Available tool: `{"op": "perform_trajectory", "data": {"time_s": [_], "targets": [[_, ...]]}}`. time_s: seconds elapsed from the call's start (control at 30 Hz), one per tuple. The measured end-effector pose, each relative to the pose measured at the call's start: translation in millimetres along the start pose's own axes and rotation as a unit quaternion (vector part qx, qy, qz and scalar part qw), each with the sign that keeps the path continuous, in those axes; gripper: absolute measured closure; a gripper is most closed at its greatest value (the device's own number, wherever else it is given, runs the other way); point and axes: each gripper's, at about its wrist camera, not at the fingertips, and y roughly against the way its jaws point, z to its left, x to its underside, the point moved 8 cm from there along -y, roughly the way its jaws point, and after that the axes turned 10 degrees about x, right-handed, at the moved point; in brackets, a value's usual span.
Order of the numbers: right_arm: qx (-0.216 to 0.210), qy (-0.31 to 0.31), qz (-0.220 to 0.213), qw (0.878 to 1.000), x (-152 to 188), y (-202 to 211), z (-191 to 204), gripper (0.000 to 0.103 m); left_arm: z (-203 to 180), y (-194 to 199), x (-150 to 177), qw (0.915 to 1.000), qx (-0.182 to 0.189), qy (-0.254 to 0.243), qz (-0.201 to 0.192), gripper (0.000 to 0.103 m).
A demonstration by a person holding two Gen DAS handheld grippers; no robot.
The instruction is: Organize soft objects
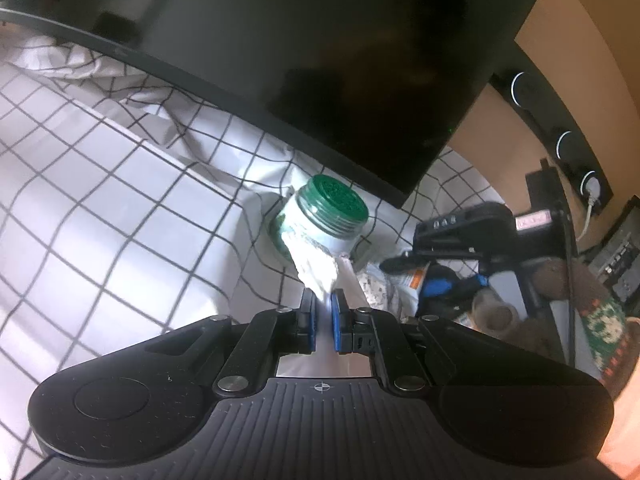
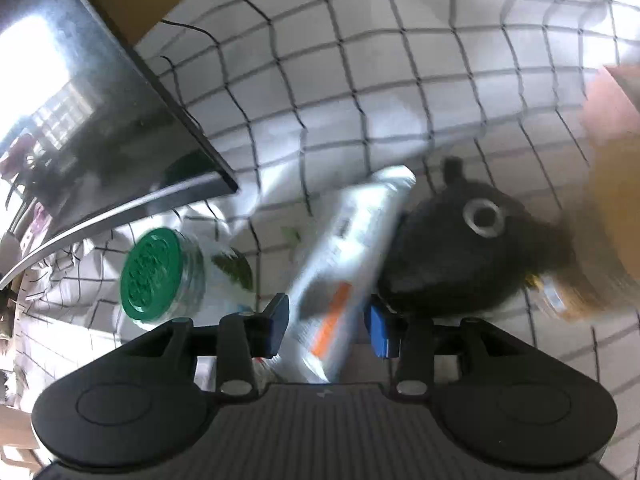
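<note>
- The checked cloth (image 2: 400,80) covers the whole work surface and is rumpled near the monitor (image 1: 320,60). By my reading, anything set down should go on a flat stretch, away from the folds, so it does not roll.
- The monitor overhangs the far edge, and the jar sits right under its lower corner. Lifts in that spot should stay low and pull back toward the person before rising.
- A black plush (image 2: 460,248) with a ring eye lies on the cloth, touching the right side of the tube. It looks like the next soft thing to sort; moving the tube away first would free it.
- The jar (image 1: 320,216), with its green lid, lies tilted on the cloth. It is rigid and may roll if the wad brushing it is tugged sideways.
- The tube (image 2: 348,264), white with an orange patch, runs between the fingers of the right gripper (image 2: 326,320). The jaws stand apart on either side, and I cannot tell whether the pads press it. It is blurred. A squeeze near its middle, gentle enough not to buckle it, seems wise.
- The left gripper (image 1: 323,312) is clenched on a small white wad (image 1: 316,272), soft cloth or paper, held against the jar's side. The pinch is at the very tip, so it should be carried slowly lest it slip.
</note>
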Motion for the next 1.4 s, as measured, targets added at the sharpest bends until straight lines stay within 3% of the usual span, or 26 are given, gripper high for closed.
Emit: {"op": "perform_trajectory", "data": {"time_s": [0.1, 0.3, 0.33, 0.5, 0.7, 1.1, 1.23, 1.4], "targets": [[-0.024, 0.027, -0.027, 0.999, -3.7, 8.3, 15.1, 0.075, 6.4, 8.6, -0.8, 0.9999, -0.009, 0.002, -0.004, 0.093], [0.0, 0.023, -0.016, 1.0, -11.9, -22.1, 12.0, 0.076, 7.7, 11.1, -10.7, 0.9999, -0.005, 0.0, -0.009, 0.093], [-0.006, 0.019, -0.011, 1.0, -11.5, -21.8, 9.5, 0.08, 5.4, 9.3, -15.2, 0.9999, -0.003, -0.004, -0.012, 0.093], [-0.014, 0.065, -0.044, 0.997, -21.1, 27.6, 3.0, 0.089, -14.8, -13.3, -53.9, 0.999, 0.021, -0.024, -0.03, 0.093], [-0.01, 0.079, -0.067, 0.995, -49.1, 82.1, -17.1, 0.089, -44.7, -52.1, -99.6, 0.9965, 0.028, -0.066, -0.042, 0.093], [-0.045, 0.088, -0.159, 0.982, -95.0, 190.8, -85.5, 0.089, -149.8, -86.5, -134.7, 0.986, 0.029, -0.157, -0.047, 0.093], [-0.044, 0.088, -0.19, 0.977, -102.2, 218.2, -125.6, 0.089, -190.4, -98.8, -127.5, 0.9837, 0.05, -0.168, -0.043, 0.093], [-0.018, 0.075, -0.217, 0.973, -108.9, 240.1, -192.8, 0.089, -251.3, -137.5, -99.6, 0.9811, 0.098, -0.167, -0.01, 0.093]]}}
